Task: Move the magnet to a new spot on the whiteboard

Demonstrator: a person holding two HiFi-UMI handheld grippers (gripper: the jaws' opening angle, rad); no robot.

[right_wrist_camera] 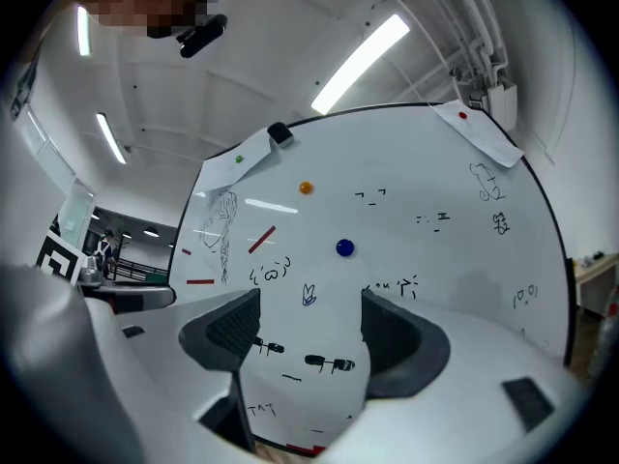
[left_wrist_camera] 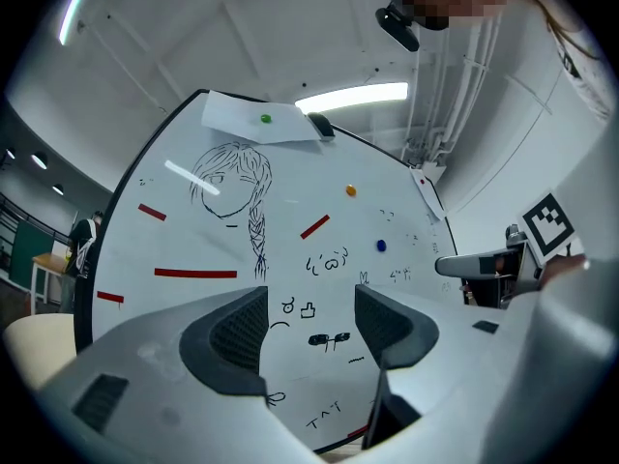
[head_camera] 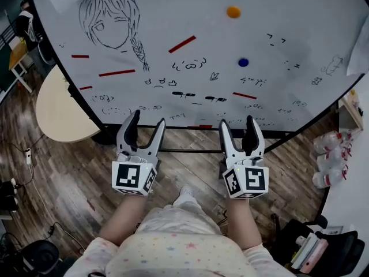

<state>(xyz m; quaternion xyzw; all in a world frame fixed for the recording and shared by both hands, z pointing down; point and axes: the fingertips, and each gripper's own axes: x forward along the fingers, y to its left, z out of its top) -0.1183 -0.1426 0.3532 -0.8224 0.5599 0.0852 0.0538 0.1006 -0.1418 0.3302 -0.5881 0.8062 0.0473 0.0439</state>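
A large whiteboard (head_camera: 300,33) stands before me, covered in doodles and red strips. A blue round magnet (head_camera: 243,63) sticks to it right of centre, also showing as blue magnet (right_wrist_camera: 344,247) and blue magnet (left_wrist_camera: 381,246). An orange magnet (head_camera: 233,12) sits higher up, seen again as orange magnet (right_wrist_camera: 307,188). My left gripper (head_camera: 144,126) and right gripper (head_camera: 238,126) are held side by side below the board's bottom edge, both open and empty, well short of the magnets.
A girl's face is sketched at the board's upper left (head_camera: 112,22). A round beige table (head_camera: 57,111) stands left of the board. White bottles (head_camera: 331,154) lie on the wood floor at right. Paper sheets are pinned by a green magnet (left_wrist_camera: 265,119) at the board's top.
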